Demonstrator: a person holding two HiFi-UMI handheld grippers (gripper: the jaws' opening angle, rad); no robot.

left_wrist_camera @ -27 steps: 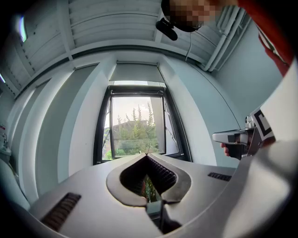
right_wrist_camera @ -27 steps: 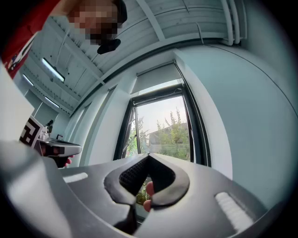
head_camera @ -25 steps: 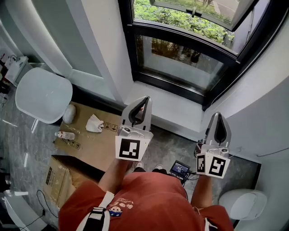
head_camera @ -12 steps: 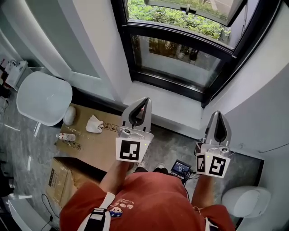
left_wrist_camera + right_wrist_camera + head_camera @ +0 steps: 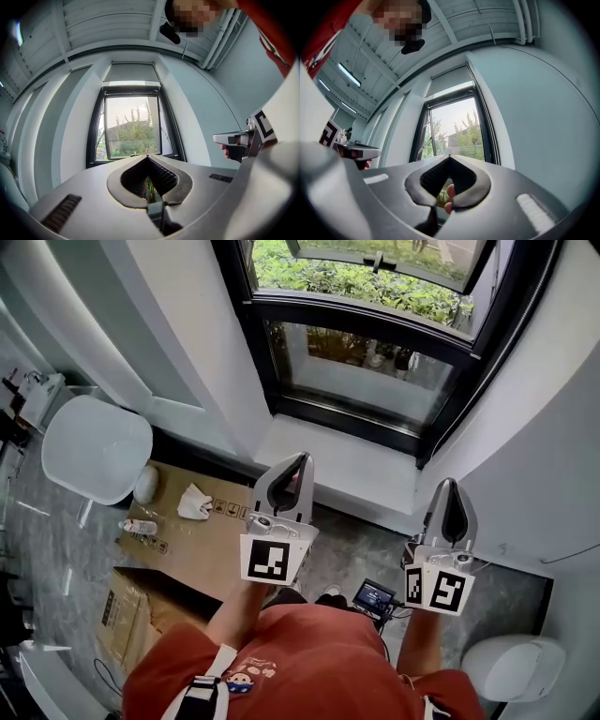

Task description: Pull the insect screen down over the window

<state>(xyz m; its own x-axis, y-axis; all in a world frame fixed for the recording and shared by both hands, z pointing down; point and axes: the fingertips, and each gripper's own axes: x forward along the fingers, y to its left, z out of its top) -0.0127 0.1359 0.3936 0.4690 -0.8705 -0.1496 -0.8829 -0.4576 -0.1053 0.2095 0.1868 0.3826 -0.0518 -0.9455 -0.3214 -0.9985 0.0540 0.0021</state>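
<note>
Person in red top facing a black-framed, uncovered window, left gripper and right gripper held up side by side before it, both clenched empty, pale strip above the frame's top edge, cannot tell if it is the insect screen.

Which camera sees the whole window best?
The left gripper view: the window stands nearly whole and face-on. The right gripper view shows it slanted, from the side. The head view looks down on only its lower part.

No legible text; print on cardboard too small.
</note>
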